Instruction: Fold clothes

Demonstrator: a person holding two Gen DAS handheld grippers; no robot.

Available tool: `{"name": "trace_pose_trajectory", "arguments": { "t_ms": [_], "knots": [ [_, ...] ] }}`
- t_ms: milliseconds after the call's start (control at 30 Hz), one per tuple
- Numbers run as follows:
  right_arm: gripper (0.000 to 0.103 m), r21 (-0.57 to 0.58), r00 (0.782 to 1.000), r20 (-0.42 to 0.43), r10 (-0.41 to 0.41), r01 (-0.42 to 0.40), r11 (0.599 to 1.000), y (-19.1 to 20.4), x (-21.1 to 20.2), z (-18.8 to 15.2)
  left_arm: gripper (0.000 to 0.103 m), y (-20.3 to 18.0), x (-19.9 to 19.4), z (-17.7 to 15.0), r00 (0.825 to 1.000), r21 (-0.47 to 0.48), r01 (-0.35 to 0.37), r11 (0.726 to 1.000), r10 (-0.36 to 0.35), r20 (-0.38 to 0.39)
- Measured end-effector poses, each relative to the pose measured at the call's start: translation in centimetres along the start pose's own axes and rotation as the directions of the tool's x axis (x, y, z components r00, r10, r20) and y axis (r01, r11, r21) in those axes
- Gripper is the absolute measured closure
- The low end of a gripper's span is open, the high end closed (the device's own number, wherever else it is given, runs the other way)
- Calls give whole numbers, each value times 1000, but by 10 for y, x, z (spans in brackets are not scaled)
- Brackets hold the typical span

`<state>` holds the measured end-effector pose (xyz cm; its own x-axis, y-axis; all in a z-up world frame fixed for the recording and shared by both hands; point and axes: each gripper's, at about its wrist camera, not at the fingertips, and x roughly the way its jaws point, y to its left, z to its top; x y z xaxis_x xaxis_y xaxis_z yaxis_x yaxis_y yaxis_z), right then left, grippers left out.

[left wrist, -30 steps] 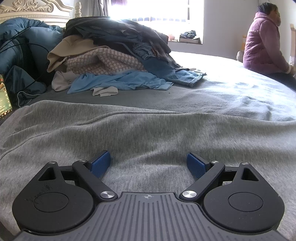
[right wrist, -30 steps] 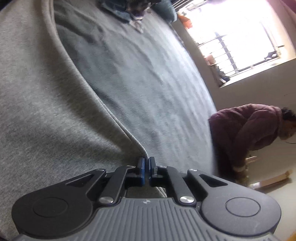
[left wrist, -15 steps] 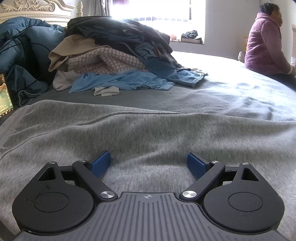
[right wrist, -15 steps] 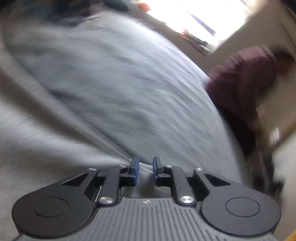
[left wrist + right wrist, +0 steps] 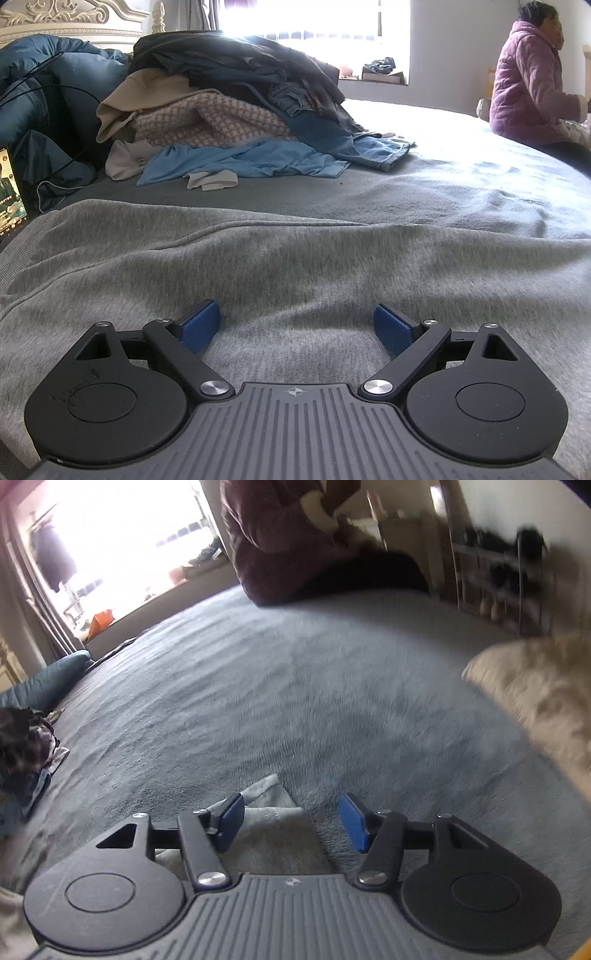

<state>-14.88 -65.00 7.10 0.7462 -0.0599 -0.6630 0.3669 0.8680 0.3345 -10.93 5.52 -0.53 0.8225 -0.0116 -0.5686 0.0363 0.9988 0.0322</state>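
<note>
Claws first. Left claw spread wide, nothing clamped, blue pads low over grey sweatshirt lying flat on bed. Right claw released, jaws just been opening; grey ribbed cuff lies betw. them, nearer its left pad, pads not pressing it. Beyond sweatshirt: unfolded clothes pile w/ light blue shirt at its foot. Beige blurred fabric right of cuff. Far side of bed: person in purple padded jacket, seated at edge.
</note>
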Motion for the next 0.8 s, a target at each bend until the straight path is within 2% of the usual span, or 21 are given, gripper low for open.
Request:
{"name": "trace_pose_trajectory", "arguments": {
  "t_ms": [67, 100, 200, 300, 400, 533, 700, 767, 800],
  "knots": [
    [48, 22, 998, -39, 45, -44, 999, -1, 9, -2, 10, 0, 0, 0, 1000, 1, -2, 1000, 2, -1],
    [63, 9, 997, -53, 50, -50, 999, 2, 10, -4, 10, -1, 0, 0, 1000, 2, -3, 1000, 3, -1],
    [85, -157, 999, -13, 33, -35, 987, 24, -3, -20, 10, -1, 0, 0, 1000, 5, -6, 1000, 6, 0],
    [89, -301, 996, 56, 74, -54, 952, 37, -33, -43, 10, -1, 0, 0, 1000, 5, -6, 1000, 6, 2],
    [90, -384, 989, 132, 67, -11, 923, 45, -50, -51, 9, -1, 1, -1, 1000, 5, -8, 1000, 8, 4],
    [92, -345, 979, 192, 65, 6, 938, 43, -38, -32, 9, -2, 1, -1, 1000, 7, -11, 1000, 11, 4],
    [92, -316, 984, 170, 56, 1, 949, 36, 6, -18, 9, -2, 0, -1, 1000, 7, -13, 1000, 13, 5],
    [87, -297, 989, 143, 33, 11, 955, 31, 25, -18, 9, -2, 0, 0, 1000, 7, -14, 1000, 14, 4],
    [81, -279, 992, 126, 11, 25, 960, 27, 32, -18, 9, -3, 0, 0, 1000, 8, -15, 1000, 15, 4]
  ]
}}
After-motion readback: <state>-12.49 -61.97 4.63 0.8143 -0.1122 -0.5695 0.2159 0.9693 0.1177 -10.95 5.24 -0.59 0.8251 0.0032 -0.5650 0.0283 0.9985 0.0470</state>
